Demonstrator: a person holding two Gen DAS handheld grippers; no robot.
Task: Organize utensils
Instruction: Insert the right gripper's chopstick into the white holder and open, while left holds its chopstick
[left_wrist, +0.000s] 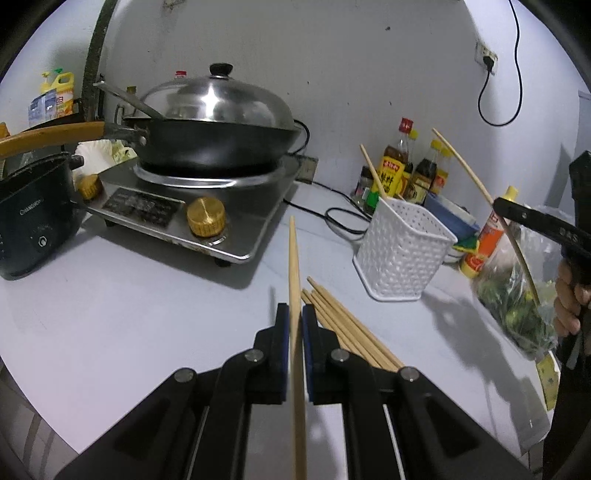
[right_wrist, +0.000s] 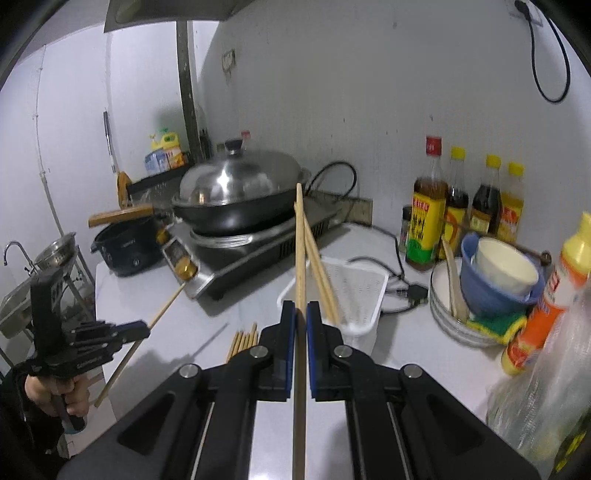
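Note:
In the left wrist view my left gripper (left_wrist: 294, 308) is shut on a wooden chopstick (left_wrist: 293, 258) that points up and away over the counter. Several loose chopsticks (left_wrist: 347, 332) lie just right of its fingers. The white perforated basket (left_wrist: 402, 251) stands beyond them with a chopstick (left_wrist: 373, 173) leaning in it. My right gripper (right_wrist: 301, 306) is shut on another chopstick (right_wrist: 300, 229), above the near side of the basket (right_wrist: 358, 291). From the left wrist view the right gripper (left_wrist: 496, 203) hangs right of the basket. The right wrist view shows the left gripper (right_wrist: 146, 326) at far left.
A lidded wok (left_wrist: 218, 122) sits on a steel cooker (left_wrist: 207, 214) at the back left, beside a black electric pot (left_wrist: 29, 229). Sauce bottles (right_wrist: 458, 206), stacked bowls (right_wrist: 491, 280) and a bag of greens (left_wrist: 517, 295) crowd the right. Cables (right_wrist: 399, 280) run behind the basket.

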